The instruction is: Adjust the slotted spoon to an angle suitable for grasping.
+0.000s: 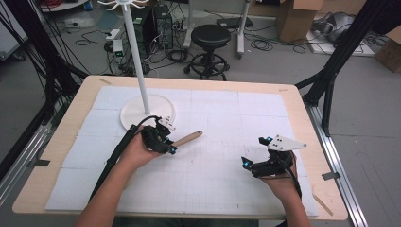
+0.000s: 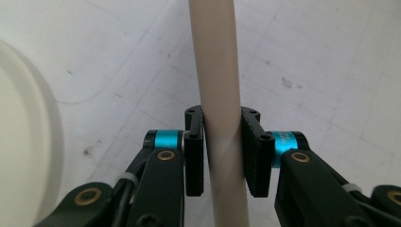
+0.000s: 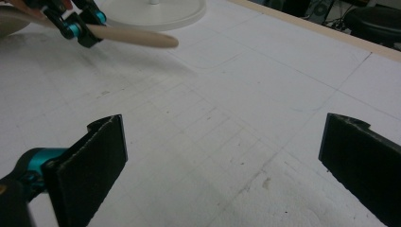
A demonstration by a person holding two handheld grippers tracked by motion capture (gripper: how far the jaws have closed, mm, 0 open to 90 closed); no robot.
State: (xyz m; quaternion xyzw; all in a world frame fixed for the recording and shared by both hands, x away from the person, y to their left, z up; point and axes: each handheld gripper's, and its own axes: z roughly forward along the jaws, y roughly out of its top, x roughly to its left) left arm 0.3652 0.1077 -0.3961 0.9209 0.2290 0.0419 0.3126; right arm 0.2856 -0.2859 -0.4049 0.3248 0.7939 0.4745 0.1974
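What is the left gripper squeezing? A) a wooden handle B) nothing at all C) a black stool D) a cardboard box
A: in the left gripper view the pads of the left gripper press on both sides of the wooden handle, while the right gripper stands wide open over the white mat.

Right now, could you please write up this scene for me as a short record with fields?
Surface: white mat on a wooden table
Left claw: shut on a wooden handle, gripped partway along
Handle end: sticks out past the claw, towards the mat's middle
Right claw: open, nothing between its jaws, over bare mat
Stand: white pole on a round base, beside the left claw
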